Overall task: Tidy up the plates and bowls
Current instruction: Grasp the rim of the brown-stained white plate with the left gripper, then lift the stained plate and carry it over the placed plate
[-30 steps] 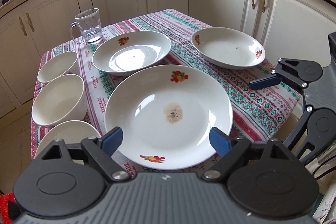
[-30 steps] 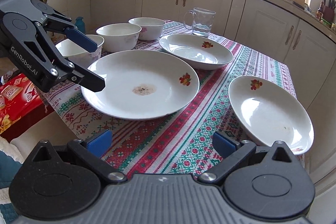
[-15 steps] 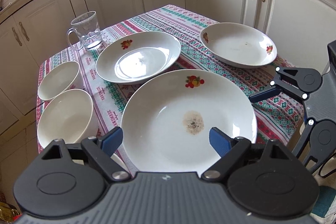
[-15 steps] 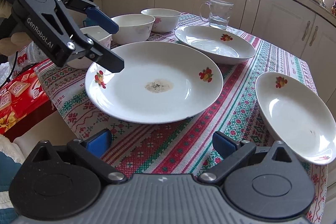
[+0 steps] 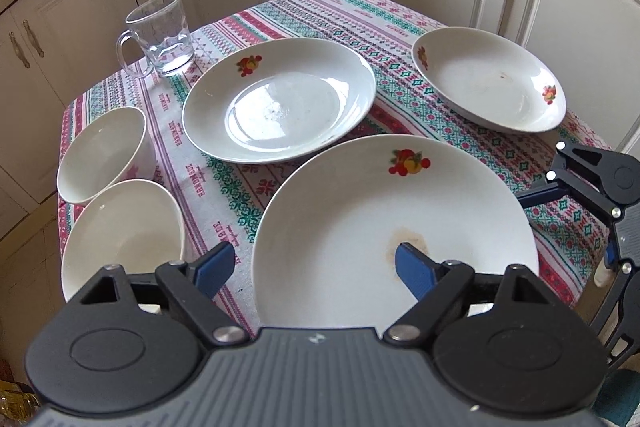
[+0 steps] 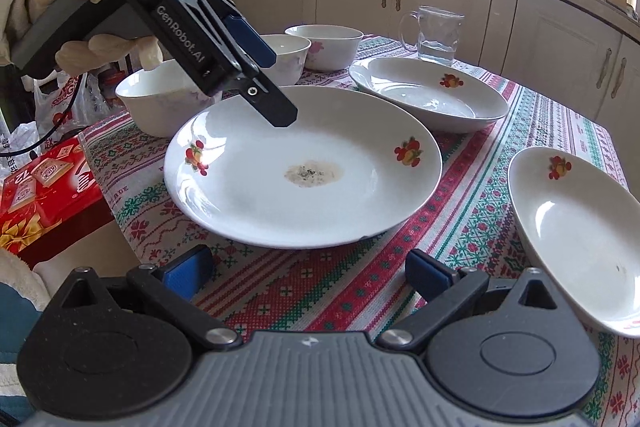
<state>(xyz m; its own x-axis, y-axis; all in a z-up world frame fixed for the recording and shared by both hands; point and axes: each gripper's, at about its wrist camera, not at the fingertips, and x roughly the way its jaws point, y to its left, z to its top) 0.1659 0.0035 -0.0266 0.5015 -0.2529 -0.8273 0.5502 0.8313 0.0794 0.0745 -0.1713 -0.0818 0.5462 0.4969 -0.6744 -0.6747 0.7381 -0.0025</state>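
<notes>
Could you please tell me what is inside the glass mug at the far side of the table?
The glass mug holds a little clear liquid, probably water, at the bottom; the rest looks empty. Through its textured wall, anything small in that liquid cannot be made out.

stained plate (image 5: 384, 219): near desk (image 5: 360, 7) edge
mug (image 5: 162, 35): far-left corner
bowls (image 5: 120, 227): along left edge

Three white plates (image 5: 394, 227) and three bowls (image 5: 120, 235) lie apart.

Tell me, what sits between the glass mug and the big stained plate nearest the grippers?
A deep plate with one fruit motif sits between the glass mug and the stained plate, best seen in the left wrist view.
</notes>
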